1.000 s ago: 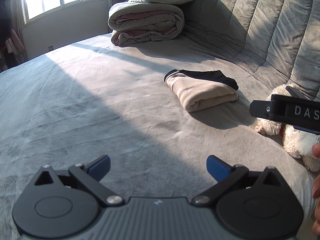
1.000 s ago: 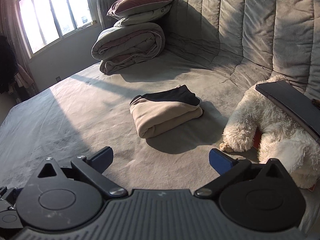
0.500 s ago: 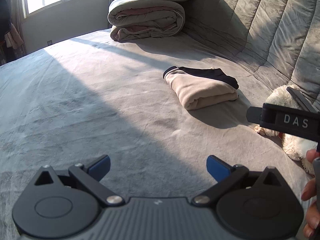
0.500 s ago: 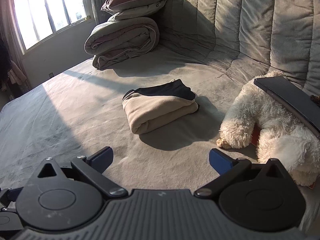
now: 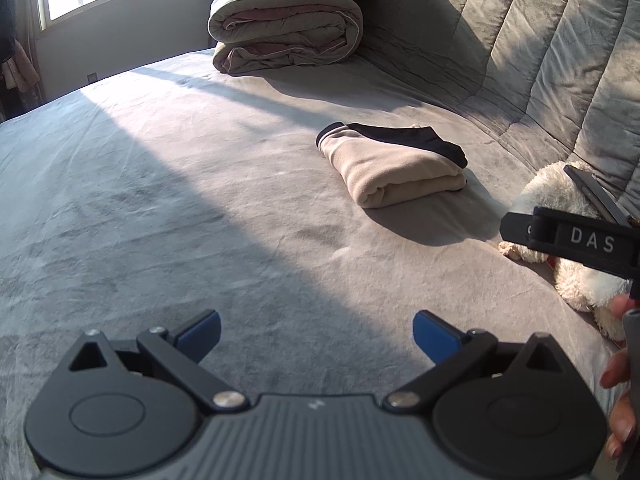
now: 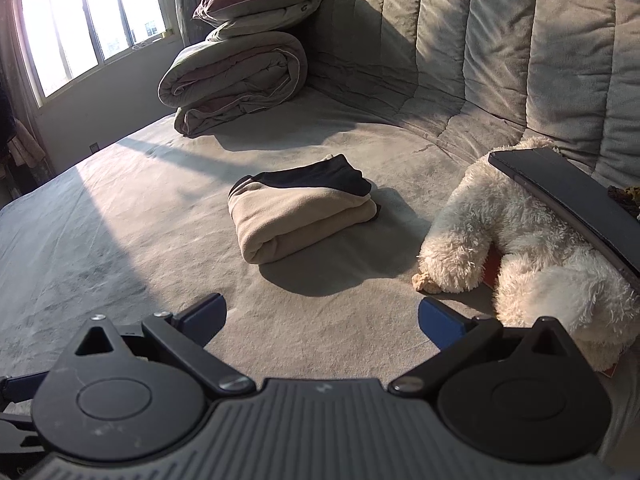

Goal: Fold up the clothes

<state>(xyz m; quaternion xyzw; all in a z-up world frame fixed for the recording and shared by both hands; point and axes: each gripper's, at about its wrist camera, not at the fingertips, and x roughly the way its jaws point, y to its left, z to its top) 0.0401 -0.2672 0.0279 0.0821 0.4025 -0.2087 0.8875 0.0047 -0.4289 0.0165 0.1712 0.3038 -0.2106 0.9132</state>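
Your left hand-held gripper (image 5: 316, 330) sits at the bottom of its frame with its blue fingers spread wide and nothing between them, above the grey bed (image 5: 160, 208). Your right hand-held gripper (image 6: 322, 318) is just as wide open and empty. In the left view your right hand (image 5: 618, 376) shows at the lower right edge. Past the fingers, at mid-frame, the folded garment (image 6: 296, 214), beige with a black part on top, lies on the bed. Right of it lies a white plush toy (image 6: 520, 248) with a dark flat thing (image 6: 568, 188) on top. In the upper left, a rolled duvet (image 6: 236, 84) carries pillows (image 6: 260, 4) beside the window (image 6: 88, 24).
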